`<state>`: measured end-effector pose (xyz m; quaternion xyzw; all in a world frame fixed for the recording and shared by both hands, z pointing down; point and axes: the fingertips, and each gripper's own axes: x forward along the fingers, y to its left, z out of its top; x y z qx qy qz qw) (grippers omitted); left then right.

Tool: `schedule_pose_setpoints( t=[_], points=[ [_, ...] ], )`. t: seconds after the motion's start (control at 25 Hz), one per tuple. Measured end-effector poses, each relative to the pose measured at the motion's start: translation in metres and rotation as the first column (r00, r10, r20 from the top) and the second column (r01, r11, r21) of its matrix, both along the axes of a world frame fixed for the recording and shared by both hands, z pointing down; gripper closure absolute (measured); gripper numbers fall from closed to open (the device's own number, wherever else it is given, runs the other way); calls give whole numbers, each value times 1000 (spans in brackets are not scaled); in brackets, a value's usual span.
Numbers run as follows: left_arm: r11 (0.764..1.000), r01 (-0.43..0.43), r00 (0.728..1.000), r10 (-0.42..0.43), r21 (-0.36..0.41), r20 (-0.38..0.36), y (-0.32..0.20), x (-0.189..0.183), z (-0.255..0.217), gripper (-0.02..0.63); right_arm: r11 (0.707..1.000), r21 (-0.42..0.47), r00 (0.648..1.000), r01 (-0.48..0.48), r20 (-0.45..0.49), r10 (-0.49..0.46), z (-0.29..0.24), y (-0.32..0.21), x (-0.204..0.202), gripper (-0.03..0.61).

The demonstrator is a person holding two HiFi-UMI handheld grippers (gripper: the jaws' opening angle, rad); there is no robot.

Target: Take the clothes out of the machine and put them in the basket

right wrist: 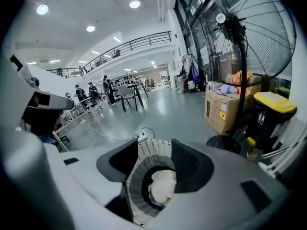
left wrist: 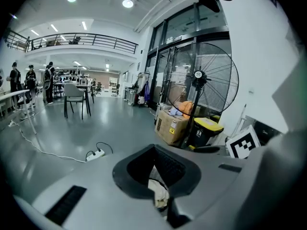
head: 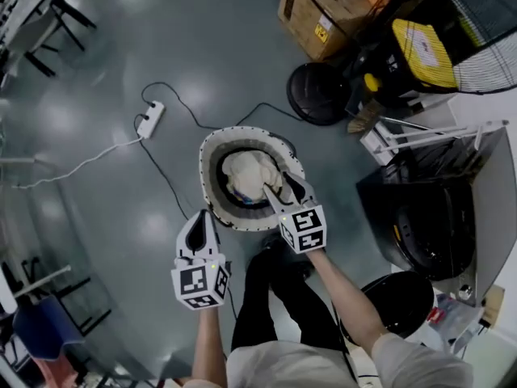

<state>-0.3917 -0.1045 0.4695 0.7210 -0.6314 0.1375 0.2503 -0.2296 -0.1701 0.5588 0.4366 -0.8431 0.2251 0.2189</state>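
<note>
- Here, the fingers of the right gripper stand partly apart with nothing pressed between them. Through the gap we see only what lies below.
- Straight beneath them lie the cream clothes, bunched up with no clear long axis, resting inside the round basket on the floor.
- The left gripper hangs just outside the basket's near rim, its fingers closed tip to tip on nothing.
- The machine stands well apart from the basket, off to the person's right. Its drum shows only as a dark hollow, so we cannot tell whether any clothes are in it.
- We judge this bundle delivered, so the coming move turns on that sideways offset. The right gripper is the nearer to the machine and would need to rise clear of the rim and swing right. The left gripper would have to cross the body to reach it.
</note>
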Motion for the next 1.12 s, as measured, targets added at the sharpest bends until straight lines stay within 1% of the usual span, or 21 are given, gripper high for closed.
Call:
schedule_pose_setpoints(
  t=[0.16,0.24,0.36,0.44,0.52,0.6,0.72,0.84,0.92,1.0,1.12],
  points=[
    [997,-67,998,67,29,1,-17,24,-27,597,995,72,997,-69,32,67,-49,-2,21,517],
    [993,-111,994,111,41,-1,-25,39,-40,597,991,94,995,-95,44,91,-74,1,33,551],
    [983,-172,985,173,57,-5,-34,70,-63,597,982,133,990,-132,70,124,-113,11,59,555],
    [973,-222,975,223,68,-8,-37,97,-78,597,969,164,981,-186,87,174,-142,18,87,555],
    [956,-281,959,283,81,-14,-41,127,-94,597,947,196,966,-253,94,239,-170,25,120,555],
    [932,-349,936,353,98,-21,-44,162,-108,597,918,227,945,-326,91,313,-195,36,158,555],
    [878,-463,883,469,118,-28,-42,224,-127,597,854,272,895,-444,88,437,-226,63,225,555],
    [811,-570,816,577,132,-25,-29,289,-145,597,789,301,839,-535,78,539,-248,101,289,555],
    [765,-628,771,637,141,-24,-17,329,-154,597,744,315,795,-590,63,603,-260,131,331,555],
    [712,-685,717,696,152,-28,-3,371,-165,597,685,319,732,-655,45,680,-270,167,375,555],
    [610,-774,616,788,171,-20,16,430,-183,597,576,327,616,-749,22,788,-286,225,429,555]
  ],
)
